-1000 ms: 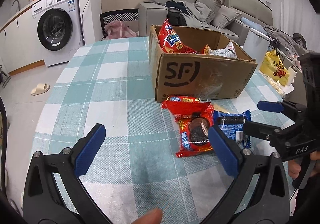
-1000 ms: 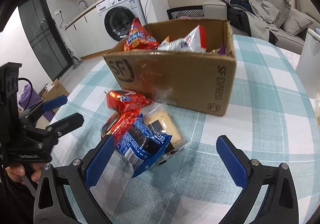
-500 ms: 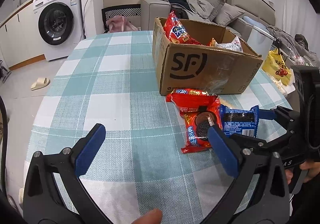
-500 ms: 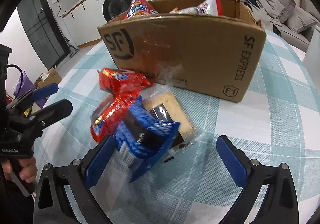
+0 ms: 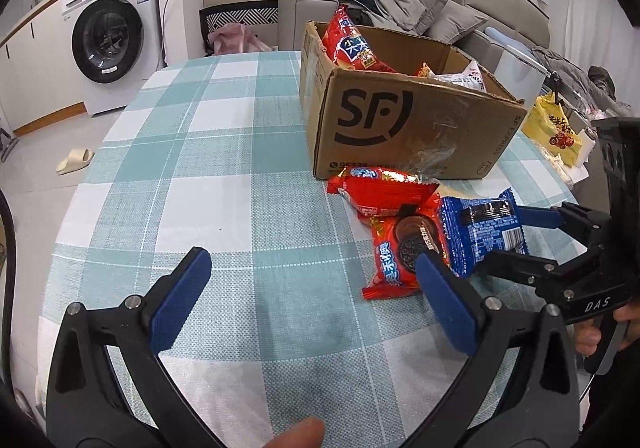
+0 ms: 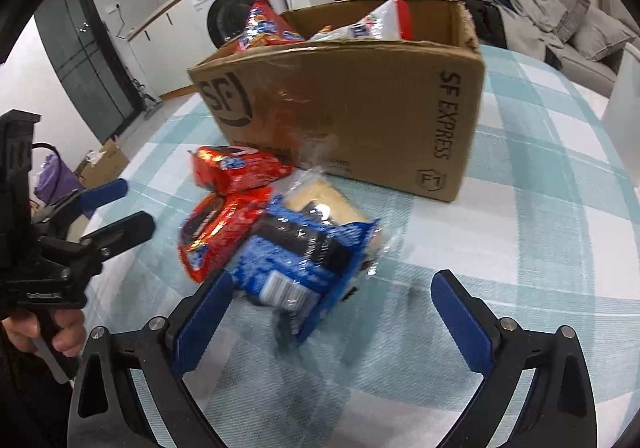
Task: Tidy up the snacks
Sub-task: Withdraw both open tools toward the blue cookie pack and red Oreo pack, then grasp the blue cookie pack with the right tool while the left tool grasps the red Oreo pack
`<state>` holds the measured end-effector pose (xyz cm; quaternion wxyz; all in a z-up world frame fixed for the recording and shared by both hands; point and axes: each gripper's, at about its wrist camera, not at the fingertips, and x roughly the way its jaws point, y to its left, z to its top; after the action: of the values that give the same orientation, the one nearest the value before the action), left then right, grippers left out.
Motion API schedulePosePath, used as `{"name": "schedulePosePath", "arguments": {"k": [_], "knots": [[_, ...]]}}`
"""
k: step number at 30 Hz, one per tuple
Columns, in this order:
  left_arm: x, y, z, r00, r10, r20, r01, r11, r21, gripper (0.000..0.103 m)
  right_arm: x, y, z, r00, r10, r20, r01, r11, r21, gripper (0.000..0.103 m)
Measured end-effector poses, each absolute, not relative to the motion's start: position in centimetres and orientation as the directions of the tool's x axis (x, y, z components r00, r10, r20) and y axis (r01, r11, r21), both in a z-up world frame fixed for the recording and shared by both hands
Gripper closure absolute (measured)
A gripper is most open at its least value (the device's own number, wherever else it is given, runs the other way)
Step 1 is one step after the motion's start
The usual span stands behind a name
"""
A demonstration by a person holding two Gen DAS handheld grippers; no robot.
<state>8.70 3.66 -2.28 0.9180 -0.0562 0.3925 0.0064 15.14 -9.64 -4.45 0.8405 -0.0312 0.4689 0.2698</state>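
the cardboard box (image 5: 408, 119) stands on the table (image 5: 208, 167), ahead and to the right of the left gripper (image 5: 308, 288) jaws. bagged snacks (image 5: 352, 47) sit inside the box. in front of the box, four packets lie together on the table: a cookie packet (image 5: 382, 193) nearest the box, a second cookie packet (image 5: 400, 252) just ahead of the left gripper's right jaw, a wafer packet (image 6: 324, 203) beside them, and a sandwich-cookie packet (image 6: 296, 268) overlapping it. the sandwich-cookie packet lies between the right gripper (image 6: 332, 312) jaws, toward its left jaw.
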Motion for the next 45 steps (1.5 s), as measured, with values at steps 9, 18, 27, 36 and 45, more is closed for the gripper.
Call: {"name": "schedulePosePath", "arguments": {"k": [9,18,27,36,45], "knots": [[8.6,3.6,-2.4,0.692,-0.039,-0.721,-0.051,0.994,-0.102,0.001,13.9,-8.8,-3.6,0.421,0.453,-0.786,-0.529,0.826,0.194,0.025],[8.6,3.6,-2.4,0.696,-0.043,-0.716,-0.05,0.993,-0.107,0.001,14.7,-10.1,-3.7,0.379,0.538,-0.753,-0.509,0.801,0.317,0.06],[8.8,3.4,-2.7,0.687,-0.054,-0.725,-0.042,0.993,-0.114,0.001,14.0,-11.4,-1.7,0.409,0.596,-0.691,-0.541,0.768,0.343,0.081],[9.9,1.8,-3.2,0.671,-0.089,-0.736,-0.012,0.991,-0.13,0.001,13.4,-13.0,0.4,0.49,0.555,-0.673,-0.527,0.803,0.278,0.081],[13.2,-0.5,-5.1,0.622,-0.093,-0.778,-0.018,0.991,-0.133,0.001,13.6,-14.2,0.8,0.562,0.505,-0.655,-0.489,0.841,0.23,0.081]]}}
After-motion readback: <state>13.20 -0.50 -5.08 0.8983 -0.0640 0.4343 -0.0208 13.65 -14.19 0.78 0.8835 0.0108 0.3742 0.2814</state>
